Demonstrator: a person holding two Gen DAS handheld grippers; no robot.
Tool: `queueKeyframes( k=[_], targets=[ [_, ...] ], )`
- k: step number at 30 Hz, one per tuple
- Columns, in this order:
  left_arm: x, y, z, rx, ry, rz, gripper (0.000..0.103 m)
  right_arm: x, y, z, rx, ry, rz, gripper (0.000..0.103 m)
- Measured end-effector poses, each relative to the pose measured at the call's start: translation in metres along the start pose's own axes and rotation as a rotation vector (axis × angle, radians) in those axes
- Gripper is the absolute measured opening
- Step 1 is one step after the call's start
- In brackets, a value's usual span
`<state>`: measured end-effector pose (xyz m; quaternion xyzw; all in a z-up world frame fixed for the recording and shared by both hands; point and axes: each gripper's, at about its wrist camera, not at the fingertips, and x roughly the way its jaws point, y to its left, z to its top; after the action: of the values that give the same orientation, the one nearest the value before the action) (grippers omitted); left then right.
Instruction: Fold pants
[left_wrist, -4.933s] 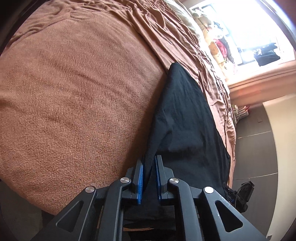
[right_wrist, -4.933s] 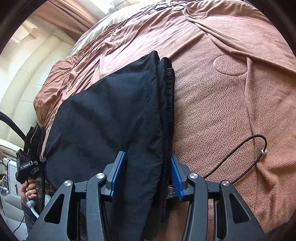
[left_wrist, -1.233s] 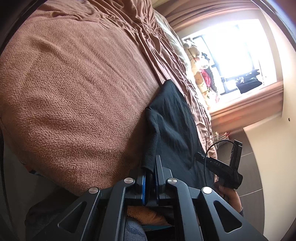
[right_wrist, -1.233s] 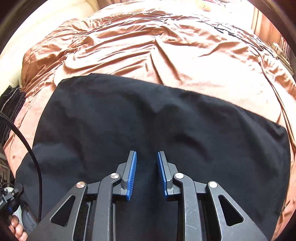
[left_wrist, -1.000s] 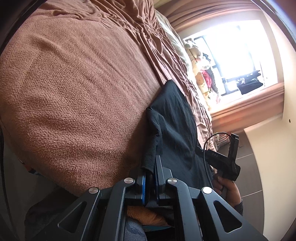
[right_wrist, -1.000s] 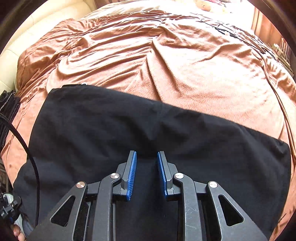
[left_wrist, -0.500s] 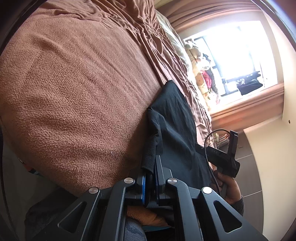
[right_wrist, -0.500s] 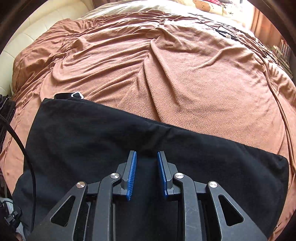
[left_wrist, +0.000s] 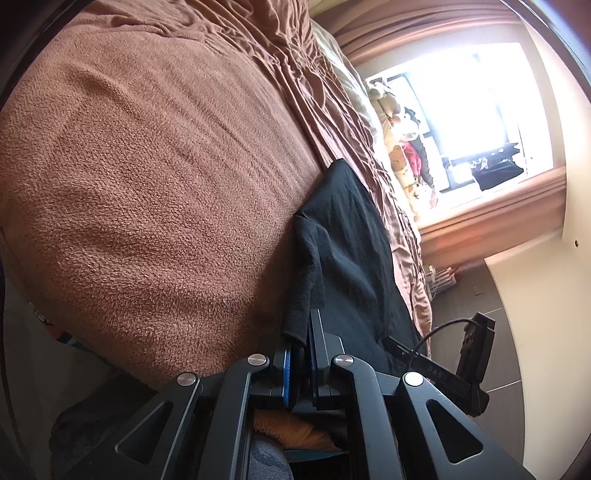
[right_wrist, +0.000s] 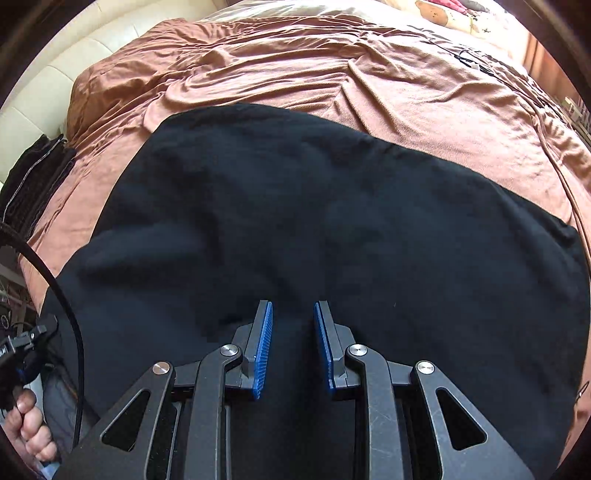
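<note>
Soft black fabric pants (right_wrist: 332, 229) lie spread on a brown fleece blanket (left_wrist: 155, 177); the left gripper (left_wrist: 300, 354) pinches one edge, the right gripper (right_wrist: 292, 332) hovers parted above, and should probably clamp a matching edge.

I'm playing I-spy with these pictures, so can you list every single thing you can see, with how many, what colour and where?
pants: one, black, spread flat on the bed, one edge pinched by the left tongs
blanket: one, brown, covering the bed under the pants
headboard: one, cream, padded, at the far left end of the bed
dark clothes: one pile, black, at the bed's left edge
soft toys: a few, cream and red, by the bright window
window: one, bright white, beyond the bed
floor: dark grey tiles, beside the bed
left tongs: black with blue pads, shut on the pants
right tongs: black with blue pads, open above the pants
hand: one, gripping the left tongs' handle
</note>
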<state>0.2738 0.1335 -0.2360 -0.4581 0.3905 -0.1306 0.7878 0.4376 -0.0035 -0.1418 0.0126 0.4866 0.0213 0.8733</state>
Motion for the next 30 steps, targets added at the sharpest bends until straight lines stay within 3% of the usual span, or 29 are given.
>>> queueKeyframes(
  k=[8,13,16,19,21,22,30],
  targets=[
    [0.004,0.005,0.002,-0.049,0.034,0.009,0.011,-0.024,0.009,-0.042,-0.022,-0.008,0.021,0.021],
    [0.009,-0.005,0.005,-0.029,0.051,0.01,0.032,-0.05,-0.004,-0.049,0.011,-0.066,0.016,0.021],
    [0.011,-0.005,0.008,-0.046,0.034,0.018,0.034,-0.062,-0.014,-0.046,0.039,-0.105,0.024,0.021],
    [0.013,-0.006,0.011,-0.056,0.026,0.023,0.034,-0.066,-0.011,-0.041,0.041,-0.136,0.039,0.021],
    [0.012,-0.01,0.01,-0.035,0.02,0.037,0.021,-0.064,-0.005,-0.042,0.042,-0.147,0.048,0.021],
    [0.012,-0.012,0.01,-0.027,0.021,0.037,0.009,-0.06,-0.003,-0.044,0.045,-0.142,0.052,0.021],
    [0.003,-0.036,0.011,0.024,-0.007,0.02,0.006,-0.03,-0.006,-0.058,0.075,-0.099,0.094,0.021]
  ],
)
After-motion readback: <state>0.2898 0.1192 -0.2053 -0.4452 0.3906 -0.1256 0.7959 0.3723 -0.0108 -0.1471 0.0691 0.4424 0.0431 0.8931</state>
